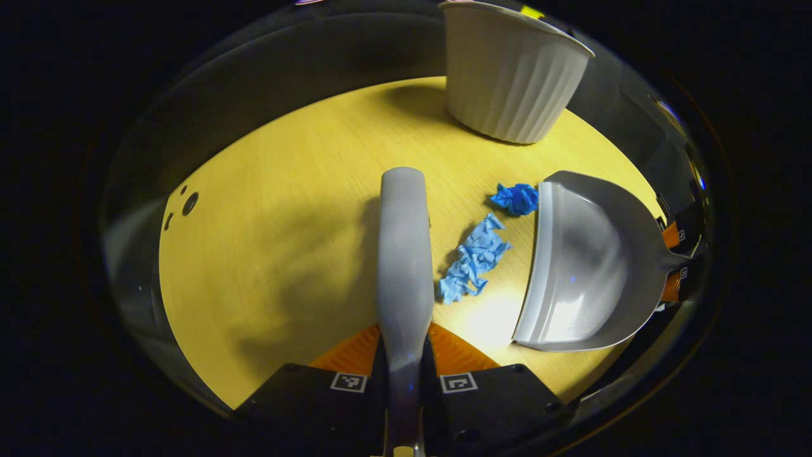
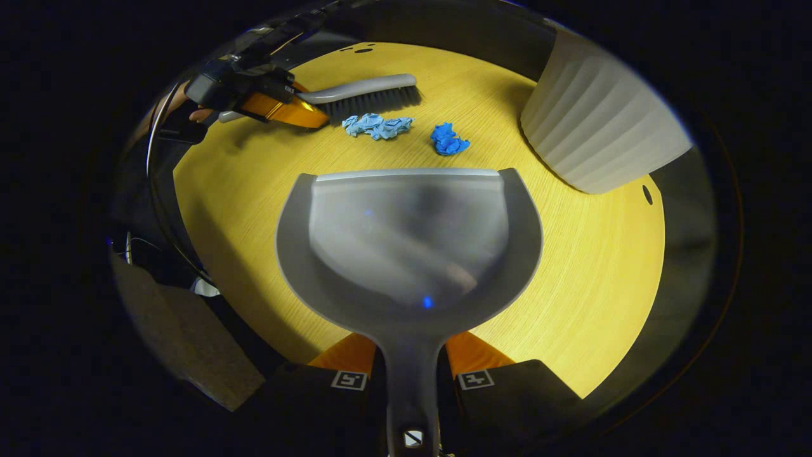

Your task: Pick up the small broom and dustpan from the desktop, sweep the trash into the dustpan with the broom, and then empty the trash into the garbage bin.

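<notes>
Left gripper (image 1: 405, 355) pinches the broom (image 1: 403, 254) by its handle, both fingers pressed against it, and the broom runs straight ahead of it over the desk (image 1: 285, 241). Right gripper (image 2: 411, 362) clamps the handle of the dustpan (image 2: 409, 235), whose pan lies flat in front of it with its open lip facing away. In the right gripper view the left gripper shows at the far left, with the broom's bristles down at the desk just behind the trash.

Two blue paper wads lie between broom and dustpan: a longer crumpled strip (image 1: 472, 260) just beside the broom head, and a smaller ball (image 1: 517, 198) near the dustpan's lip. One broom, one dustpan, one bin (image 1: 507, 70).

The bin is white and ribbed, standing upright on the far part of the desk, beyond the trash and well apart from the broom.

The desk is round-edged, light yellow wood grain, with a few small holes near one edge (image 1: 189, 203). Around it the booth is dark.
</notes>
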Demonstrator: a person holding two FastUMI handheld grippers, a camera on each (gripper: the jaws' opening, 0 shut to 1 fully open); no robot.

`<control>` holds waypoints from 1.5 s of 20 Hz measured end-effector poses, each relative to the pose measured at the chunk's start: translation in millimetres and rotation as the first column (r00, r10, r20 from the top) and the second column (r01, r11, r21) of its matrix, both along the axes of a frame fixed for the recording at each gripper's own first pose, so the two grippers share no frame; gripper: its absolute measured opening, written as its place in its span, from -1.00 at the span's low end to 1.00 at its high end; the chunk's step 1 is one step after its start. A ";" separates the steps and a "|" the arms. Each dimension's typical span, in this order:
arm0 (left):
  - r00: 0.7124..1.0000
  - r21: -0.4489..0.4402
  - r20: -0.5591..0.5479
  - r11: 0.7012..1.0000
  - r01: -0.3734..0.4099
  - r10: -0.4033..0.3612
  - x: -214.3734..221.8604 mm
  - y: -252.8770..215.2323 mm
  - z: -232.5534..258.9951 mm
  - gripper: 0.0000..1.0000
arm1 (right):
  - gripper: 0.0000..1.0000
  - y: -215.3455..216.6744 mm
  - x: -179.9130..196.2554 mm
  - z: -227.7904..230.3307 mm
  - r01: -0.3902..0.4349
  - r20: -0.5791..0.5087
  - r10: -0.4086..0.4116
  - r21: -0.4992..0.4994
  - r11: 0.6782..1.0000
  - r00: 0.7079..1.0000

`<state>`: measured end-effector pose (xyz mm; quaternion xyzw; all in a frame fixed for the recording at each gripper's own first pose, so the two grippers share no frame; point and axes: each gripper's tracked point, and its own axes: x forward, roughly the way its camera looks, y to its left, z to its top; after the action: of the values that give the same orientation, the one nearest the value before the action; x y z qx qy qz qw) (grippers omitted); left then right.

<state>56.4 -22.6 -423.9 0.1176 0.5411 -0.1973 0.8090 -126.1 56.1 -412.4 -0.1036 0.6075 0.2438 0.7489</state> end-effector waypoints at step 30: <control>0.995 -0.216 0.070 0.975 -0.051 0.068 -6.0 52.7 37.2 -0.45 | -0.26 -49.2 3.9 111.2 0.388 0.048 -0.386 -0.036 0.921 0.921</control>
<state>50.4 30.1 -386.7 0.0209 0.4886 -0.2254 0.8426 -122.2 6.9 -301.2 -0.0033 0.6061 0.0753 0.7918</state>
